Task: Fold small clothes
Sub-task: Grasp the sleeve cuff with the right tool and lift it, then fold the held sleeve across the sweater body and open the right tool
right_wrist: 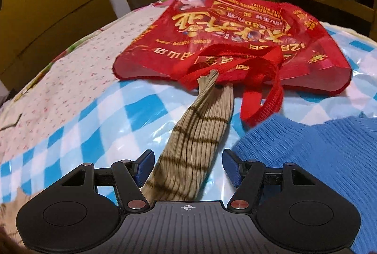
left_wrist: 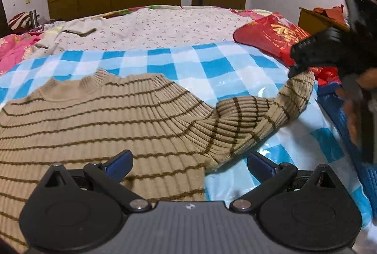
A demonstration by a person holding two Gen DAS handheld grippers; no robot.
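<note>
The tan ribbed-knit sweater with thin brown stripes lies flat, front up, on a glossy blue-and-white checked plastic sheet spread over the bed, its collar on the far side from the left gripper. That gripper hangs over the sweater's near hem corner with its blue pads spread wide, gripping nothing. One long sleeve runs out sideways from the body, kinked at the elbow. In the right wrist view it passes straight between the wide-spread jaws of the right gripper and on ahead, its cuff tucked under the handles of a red woven shopping bag with gold lettering. The pads do not appear to press on the knit, so the sleeve is not held.

The main risk is that cuff. If the right gripper closes and draws the sleeve inward, the red straps may catch and the bag may be dragged onto the sweater. The slick plastic could also let the whole garment slide, spoiling its flat lay. A blue knitted garment lies just beside the right gripper's right pad and might get pinched along with the sleeve.
</note>
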